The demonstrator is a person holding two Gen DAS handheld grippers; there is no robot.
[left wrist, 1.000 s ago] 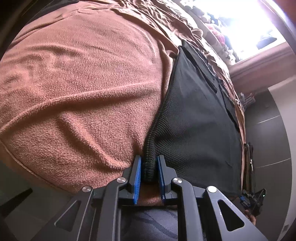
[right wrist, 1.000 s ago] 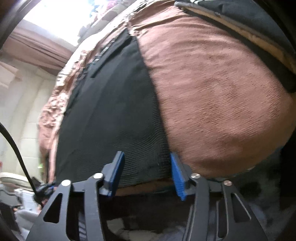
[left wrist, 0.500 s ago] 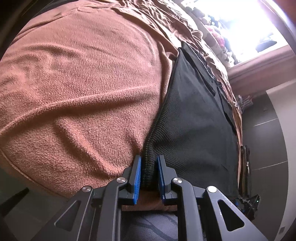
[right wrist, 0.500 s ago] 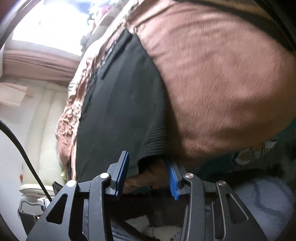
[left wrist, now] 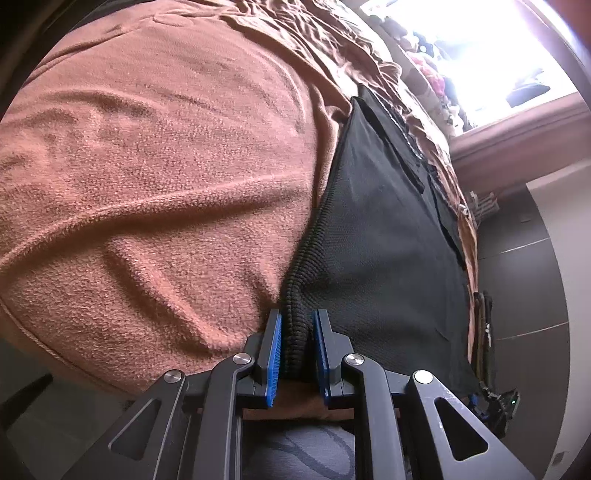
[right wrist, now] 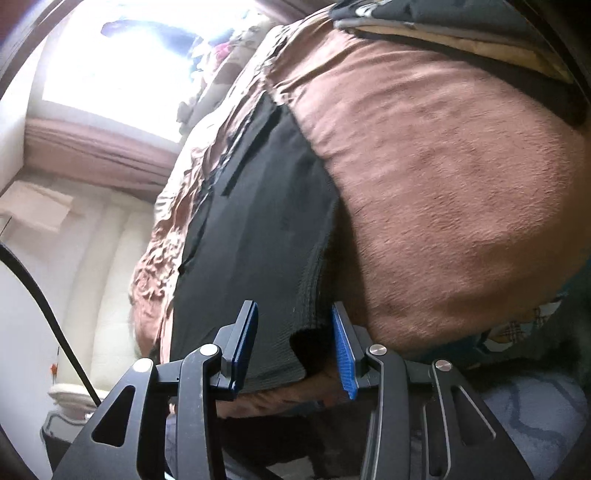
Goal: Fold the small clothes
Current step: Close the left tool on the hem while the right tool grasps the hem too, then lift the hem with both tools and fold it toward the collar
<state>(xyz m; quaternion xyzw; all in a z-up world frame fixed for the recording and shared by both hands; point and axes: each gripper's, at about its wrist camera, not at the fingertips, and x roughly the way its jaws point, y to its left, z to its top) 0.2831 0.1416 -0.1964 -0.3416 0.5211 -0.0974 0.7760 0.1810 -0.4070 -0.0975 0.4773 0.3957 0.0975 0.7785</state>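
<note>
A black knit garment [left wrist: 384, 251] lies flat on a brown fleece blanket [left wrist: 155, 192] over a bed. My left gripper [left wrist: 297, 325] is shut on the garment's ribbed near corner at the bed's near edge. In the right wrist view the same garment [right wrist: 255, 236] lies on the blanket [right wrist: 443, 206]. My right gripper [right wrist: 293, 317] stands open around its other near corner, which curls up between the blue pads without being pinched.
A bright window [left wrist: 491, 55] with a brown curtain lies beyond the bed's far end. Dark bedding [right wrist: 461, 33] lies at the top right of the right wrist view. A black cable [right wrist: 44, 314] hangs at the left. Patterned floor [left wrist: 306, 454] shows below the grippers.
My right gripper has narrowed and moved in around the garment's near right corner, which has lifted and curled. The left gripper keeps its hold on the left corner.
</note>
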